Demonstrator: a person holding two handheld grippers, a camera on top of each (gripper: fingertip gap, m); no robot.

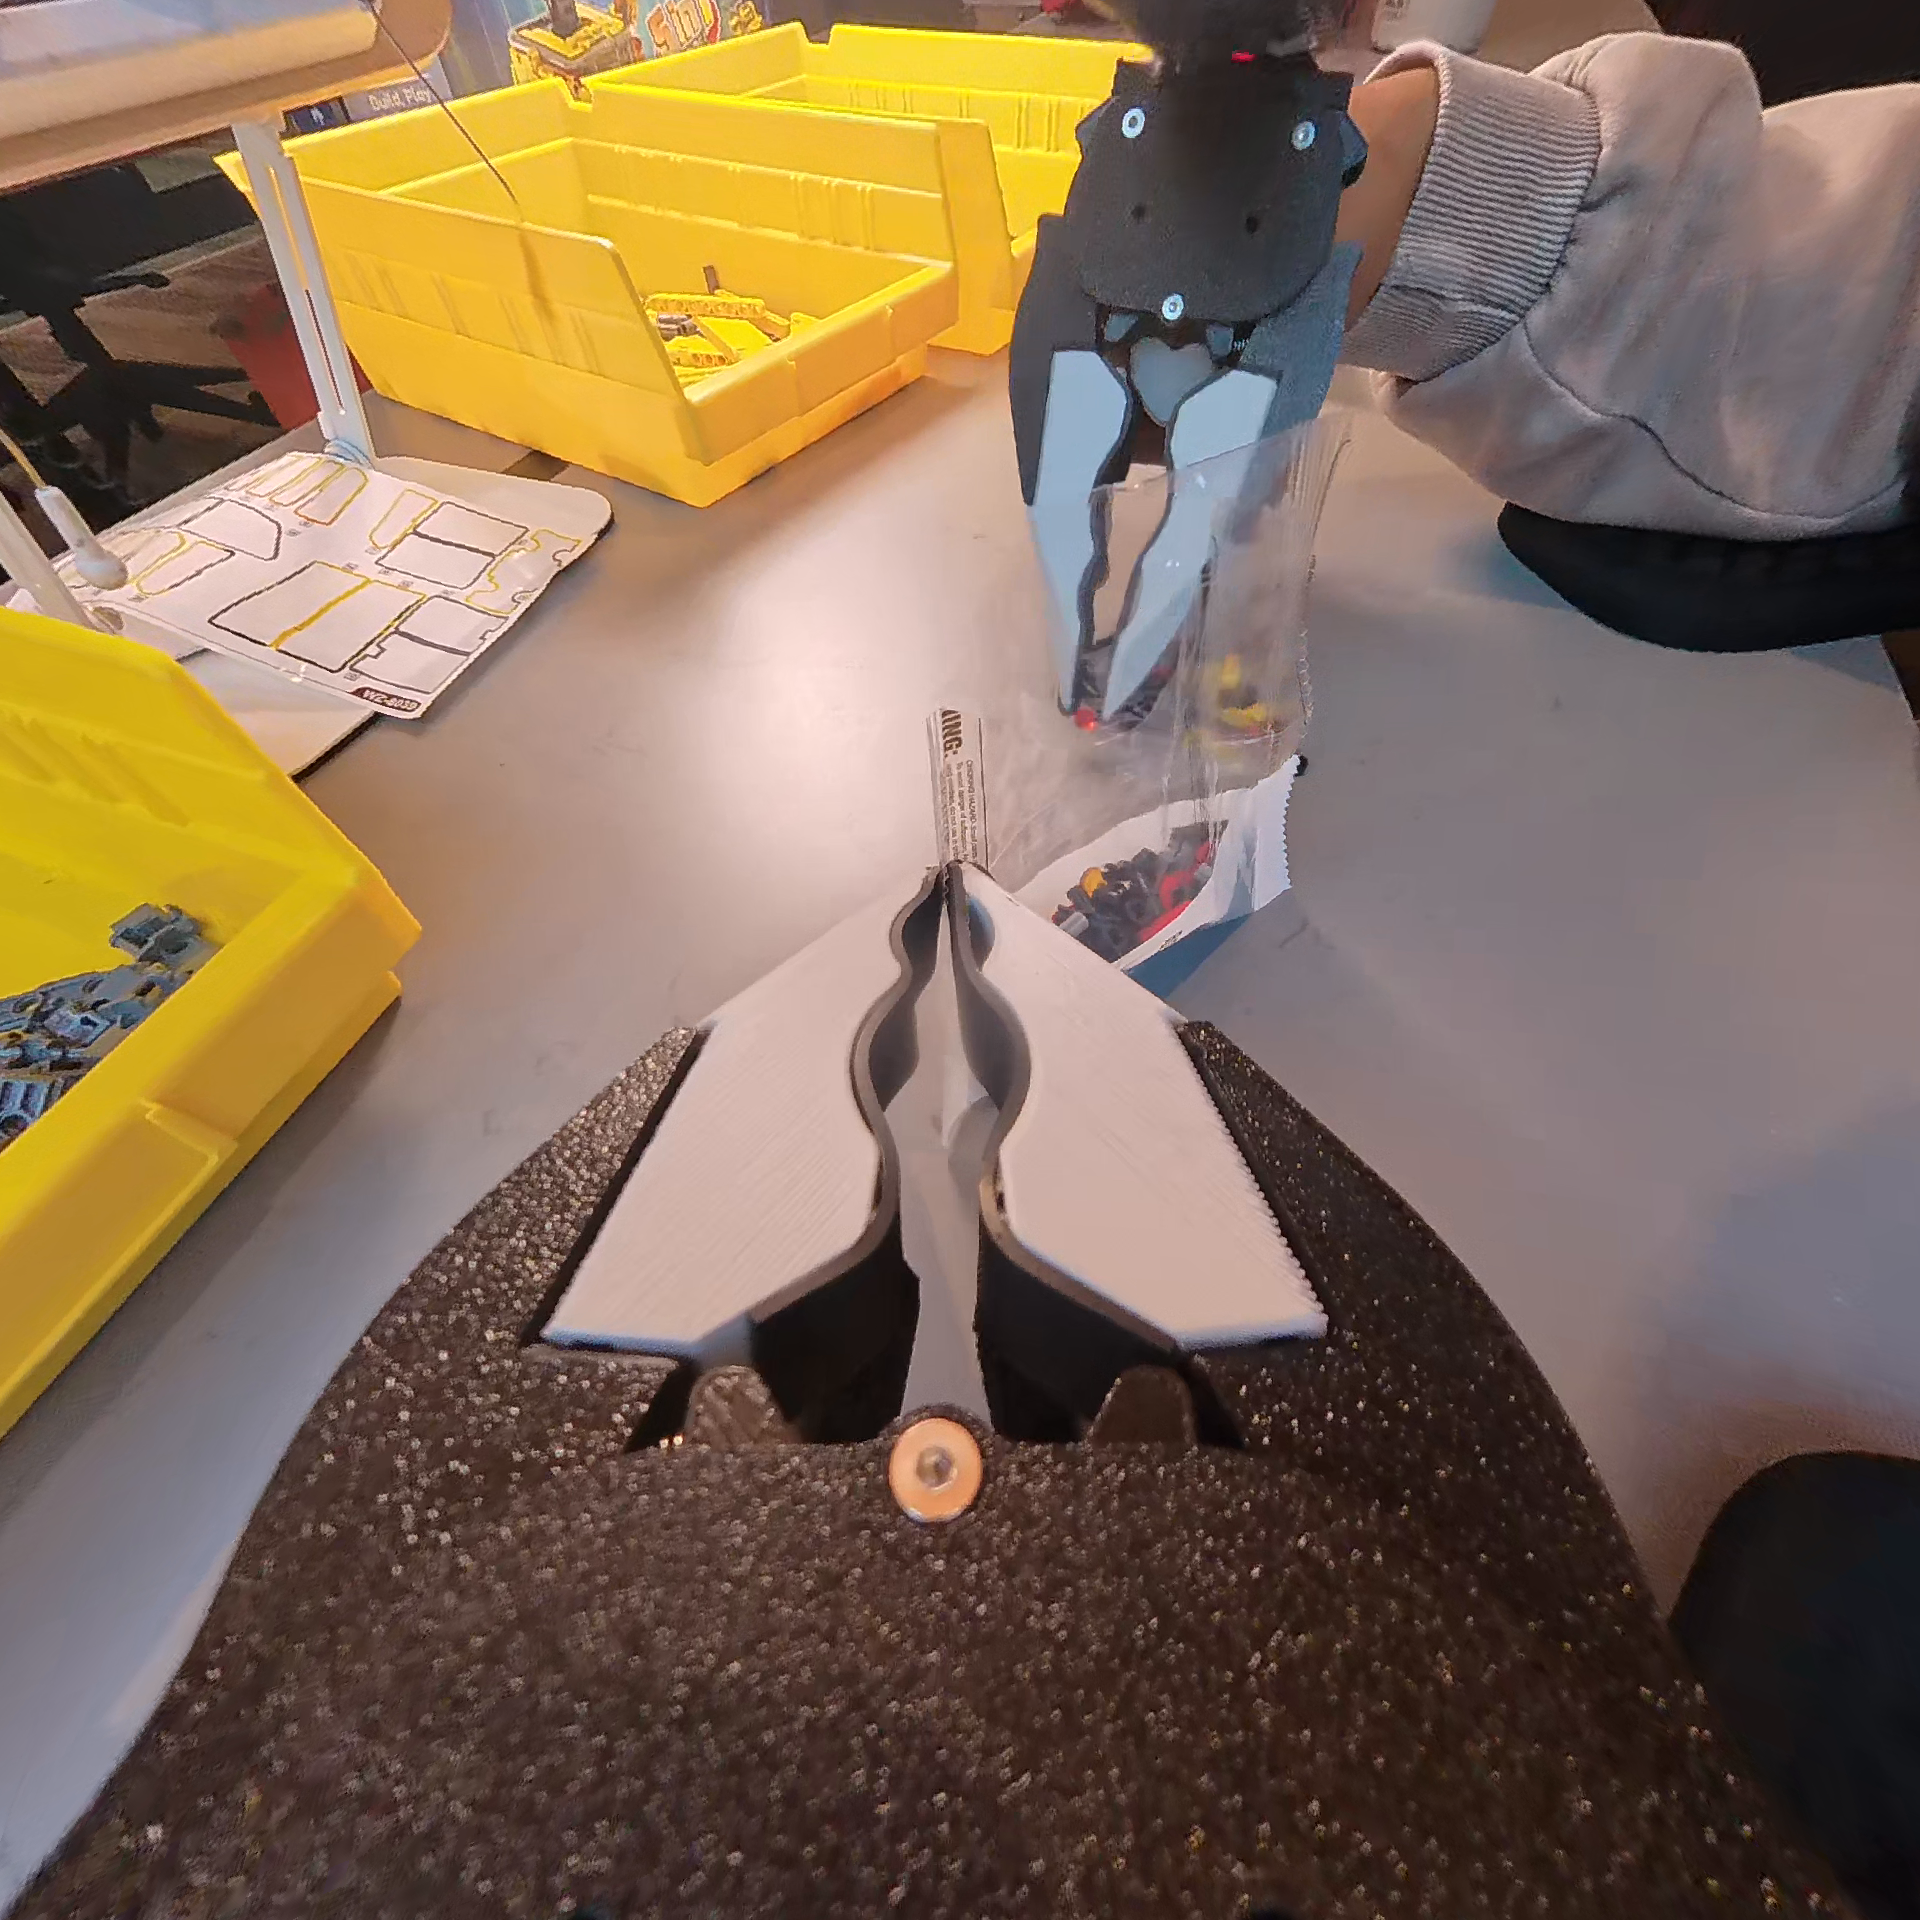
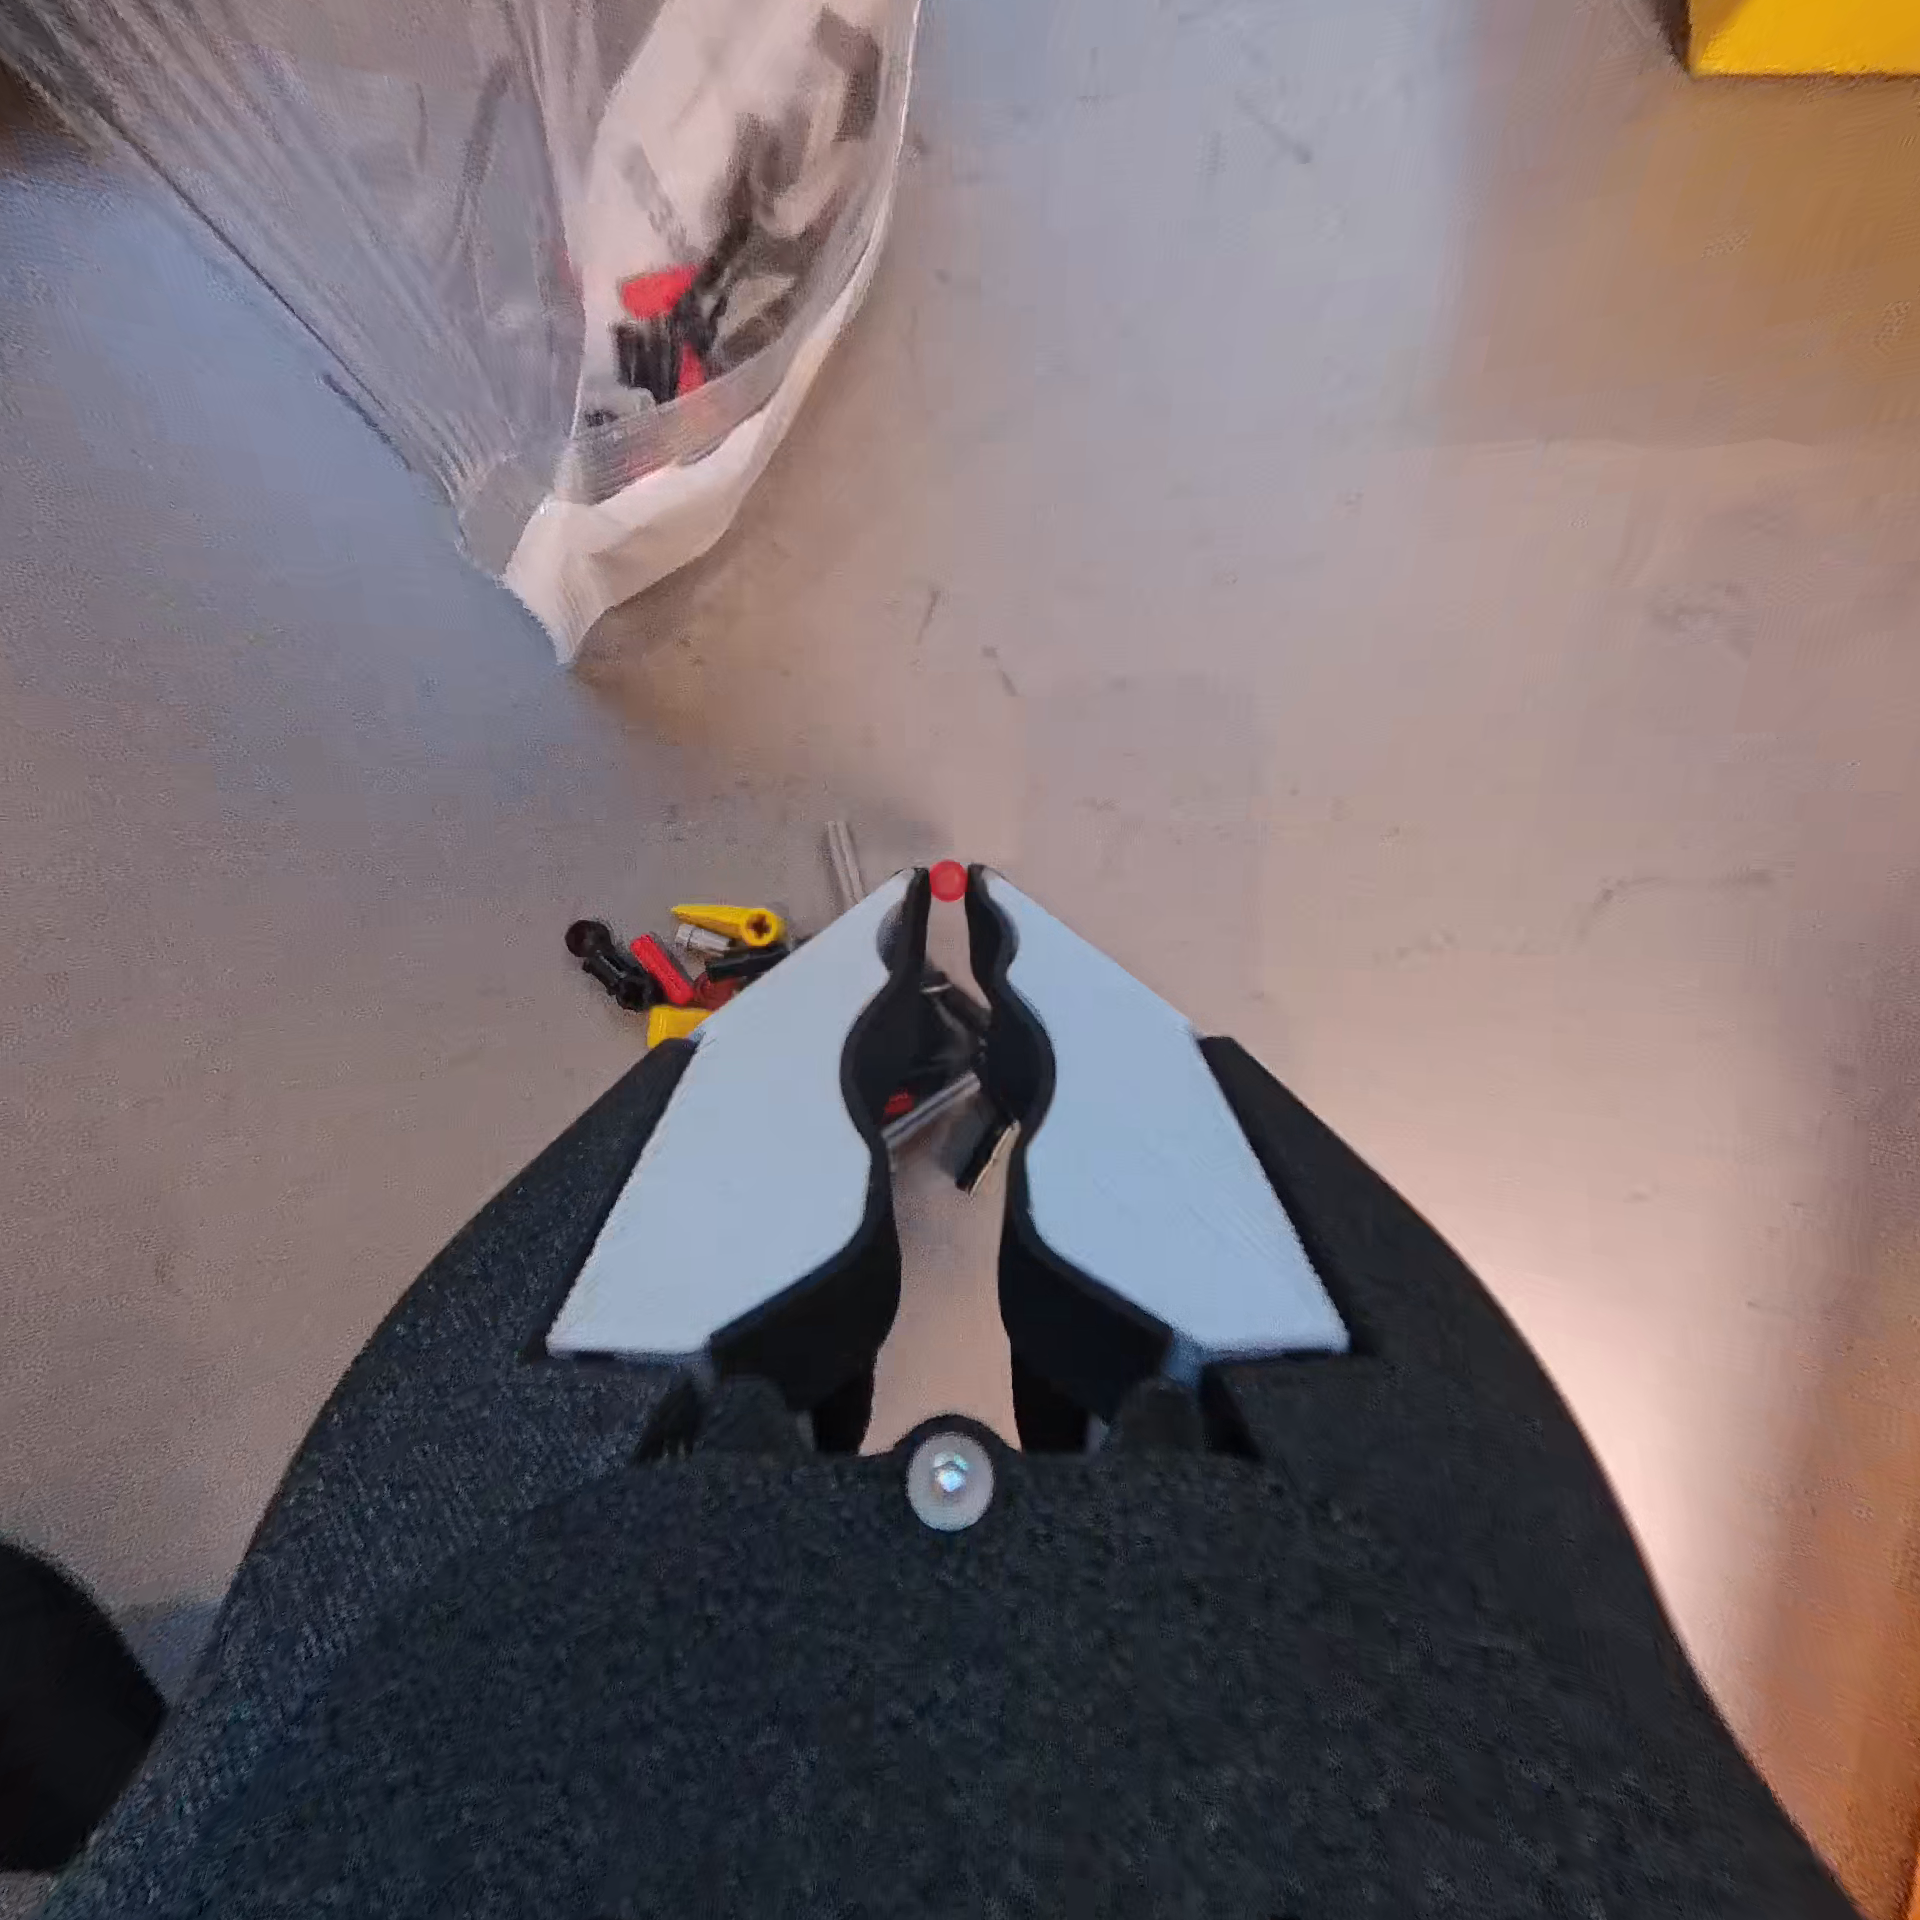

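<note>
Clear plastic bag (image 1: 1195, 644) hangs pinched in my left gripper (image 1: 948, 871); my right gripper (image 2: 948, 881) clamps a small red piece (image 2: 948, 880), loose pieces (image 2: 675, 961) at nine o'clock.

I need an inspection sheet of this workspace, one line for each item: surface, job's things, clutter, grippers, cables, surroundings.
Surface: grey table, scuffed, mostly bare.
Job's things: clear plastic bag held upright, small parts inside; loose small parts on the table; second bag of parts lying flat.
Clutter: sticker sheet; yellow bins, some holding pieces.
Grippers: left gripper shut on the clear bag's edge; right gripper pinching a small red piece.
Cables: thin dark wire over the bins; white cord at left.
Surroundings: white stand, a person's grey sleeve.
</note>
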